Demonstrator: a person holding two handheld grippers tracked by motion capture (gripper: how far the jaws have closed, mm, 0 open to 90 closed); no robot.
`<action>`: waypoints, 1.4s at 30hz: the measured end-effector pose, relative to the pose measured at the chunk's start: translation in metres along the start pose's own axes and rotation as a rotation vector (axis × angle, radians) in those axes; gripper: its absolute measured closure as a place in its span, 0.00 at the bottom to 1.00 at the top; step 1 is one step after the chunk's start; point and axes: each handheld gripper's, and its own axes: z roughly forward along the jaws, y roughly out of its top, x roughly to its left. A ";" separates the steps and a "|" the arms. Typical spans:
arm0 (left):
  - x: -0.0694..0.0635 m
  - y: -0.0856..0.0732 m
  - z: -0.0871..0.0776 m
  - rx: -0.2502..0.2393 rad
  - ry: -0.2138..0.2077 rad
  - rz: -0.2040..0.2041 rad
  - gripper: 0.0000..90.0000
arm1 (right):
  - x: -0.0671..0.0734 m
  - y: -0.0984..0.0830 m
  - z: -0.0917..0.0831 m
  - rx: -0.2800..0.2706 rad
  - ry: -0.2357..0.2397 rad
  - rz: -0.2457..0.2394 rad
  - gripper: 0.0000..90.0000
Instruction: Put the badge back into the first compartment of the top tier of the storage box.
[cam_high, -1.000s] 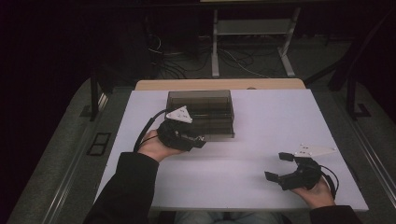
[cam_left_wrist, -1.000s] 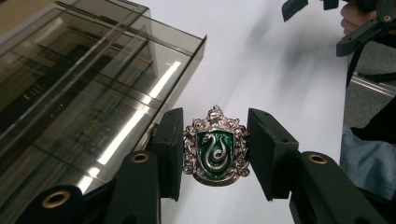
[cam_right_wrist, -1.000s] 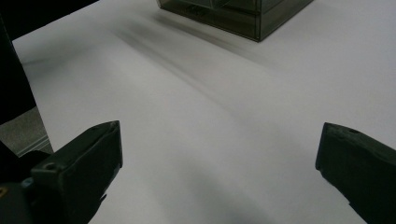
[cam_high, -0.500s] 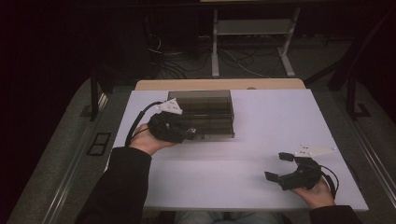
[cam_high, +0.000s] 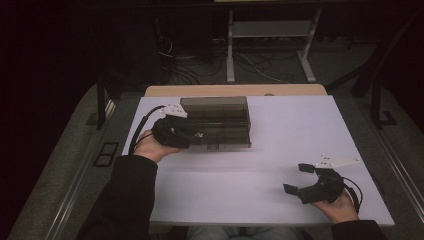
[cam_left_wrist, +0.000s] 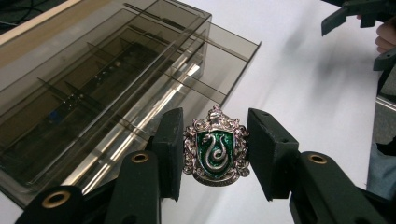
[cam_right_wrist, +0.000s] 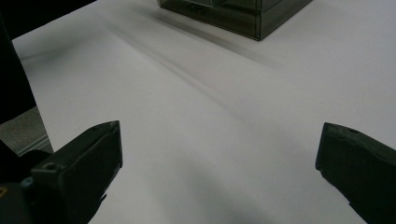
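Left gripper (cam_left_wrist: 215, 154), crest badge (cam_left_wrist: 215, 147), now farther left.

Desk (cam_high: 280, 150) top: plain white, no pattern, w/ a light tan wood strip along the far edge. Organizer box (cam_high: 220, 120): smoke-grey see-through plastic, thin darker divider lines inside. Crest badge (cam_left_wrist: 215, 148): silver metal, ornate scrolled border, shield centre in deep green enamel w/ a silver coiled snake. Left gripper (cam_left_wrist: 212, 149): matte black fingers (cam_left_wrist: 170, 149), brass-coloured rivets on the arms, pale grey plate on top. Right gripper (cam_right_wrist: 219, 154): black too, same pale grey plate. Sleeve (cam_high: 125, 200): black. Floor (cam_high: 65, 165) beside the desk: dull grey.
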 end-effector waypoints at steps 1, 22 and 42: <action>0.001 0.000 0.000 -0.002 0.003 -0.004 0.63 | 0.000 0.000 0.000 -0.001 0.000 -0.002 0.00; 0.027 -0.006 -0.003 -0.046 0.054 -0.056 0.63 | 0.000 0.000 0.001 0.007 0.003 0.000 0.00; 0.048 -0.016 0.018 0.048 0.076 -0.055 0.63 | -0.001 0.000 0.001 0.011 0.004 0.000 0.00</action>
